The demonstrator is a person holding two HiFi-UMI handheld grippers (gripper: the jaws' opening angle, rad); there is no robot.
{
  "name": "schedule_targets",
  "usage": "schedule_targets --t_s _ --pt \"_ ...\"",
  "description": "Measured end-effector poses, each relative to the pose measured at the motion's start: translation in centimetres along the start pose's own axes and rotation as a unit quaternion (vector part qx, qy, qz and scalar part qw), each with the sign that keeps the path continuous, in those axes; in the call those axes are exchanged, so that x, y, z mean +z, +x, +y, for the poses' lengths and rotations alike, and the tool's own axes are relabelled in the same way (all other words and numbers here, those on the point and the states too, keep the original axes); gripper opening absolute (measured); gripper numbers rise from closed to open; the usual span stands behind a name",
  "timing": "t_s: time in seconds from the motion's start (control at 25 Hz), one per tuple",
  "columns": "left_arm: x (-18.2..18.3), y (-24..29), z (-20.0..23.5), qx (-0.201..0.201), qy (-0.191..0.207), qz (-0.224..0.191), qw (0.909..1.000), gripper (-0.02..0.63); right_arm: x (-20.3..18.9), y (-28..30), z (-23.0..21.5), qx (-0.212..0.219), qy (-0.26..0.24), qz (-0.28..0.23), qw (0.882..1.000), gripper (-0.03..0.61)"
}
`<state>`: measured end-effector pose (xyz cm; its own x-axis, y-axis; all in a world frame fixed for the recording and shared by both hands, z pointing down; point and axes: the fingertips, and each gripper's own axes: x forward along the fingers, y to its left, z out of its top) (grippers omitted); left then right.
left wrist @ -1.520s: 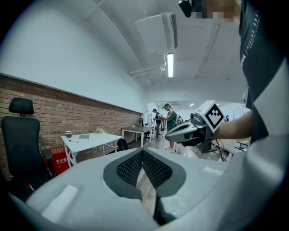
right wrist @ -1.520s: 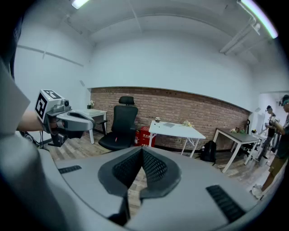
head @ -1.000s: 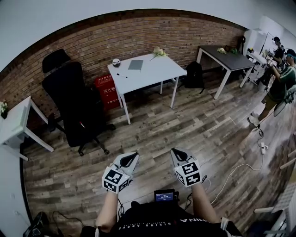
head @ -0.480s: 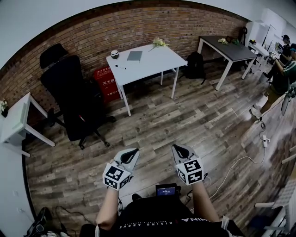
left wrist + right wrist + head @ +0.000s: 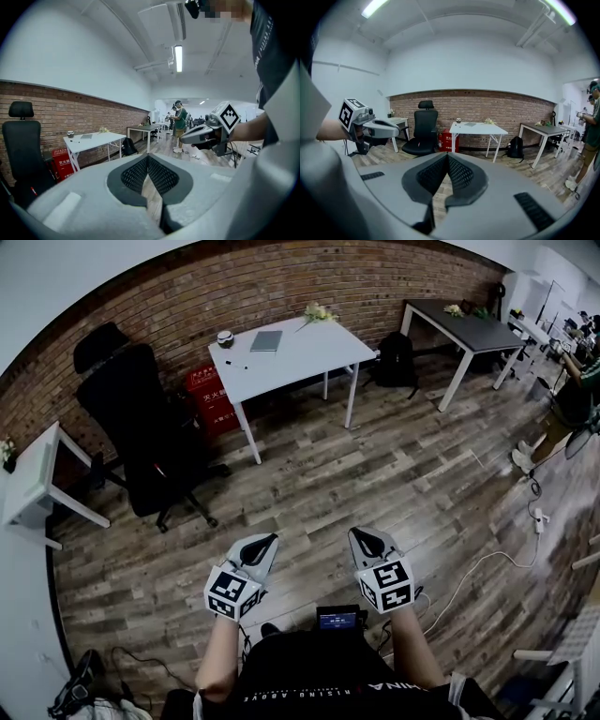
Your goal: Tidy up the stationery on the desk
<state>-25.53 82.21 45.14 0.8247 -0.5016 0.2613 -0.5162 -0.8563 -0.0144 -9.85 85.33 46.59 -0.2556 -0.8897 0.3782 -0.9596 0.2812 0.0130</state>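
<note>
A white desk [image 5: 309, 348] stands far ahead by the brick wall. On it lie a grey notebook [image 5: 266, 340], a small round cup [image 5: 224, 337], a dark pen [image 5: 235, 365] and a pale flower bunch [image 5: 318, 311]. The same desk [image 5: 101, 138] shows in the left gripper view, and the desk [image 5: 480, 129] also in the right gripper view. My left gripper [image 5: 265, 542] and right gripper [image 5: 365, 538] are held side by side over the wooden floor, well short of the desk. Both are shut with nothing between the jaws.
A black office chair [image 5: 131, 427] stands left of the desk, a red box [image 5: 209, 401] beneath it. A black backpack [image 5: 396, 362] leans by a dark table [image 5: 473, 334]. A white table [image 5: 28, 479] is at left. A cable [image 5: 487, 568] trails at right; people stand far right.
The desk has slid slightly up and left in the head view. Both grippers stay shut, a little lower in the picture.
</note>
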Motion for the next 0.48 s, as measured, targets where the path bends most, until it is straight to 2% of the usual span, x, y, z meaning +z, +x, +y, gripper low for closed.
schedule_targets --t_s 0.28,0.48 --pt "-0.7 2.0 0.1 0.006 -0.003 0.010 0.9999 0.012 -0.2 0.6 -3.9 -0.014 0.017 -0.001 1.000 0.009" --pt "-0.8 4.2 3.0 -0.004 -0.011 0.009 0.9999 0.012 0.7 3.6 -5.4 -0.023 0.004 0.009 1.000 0.009"
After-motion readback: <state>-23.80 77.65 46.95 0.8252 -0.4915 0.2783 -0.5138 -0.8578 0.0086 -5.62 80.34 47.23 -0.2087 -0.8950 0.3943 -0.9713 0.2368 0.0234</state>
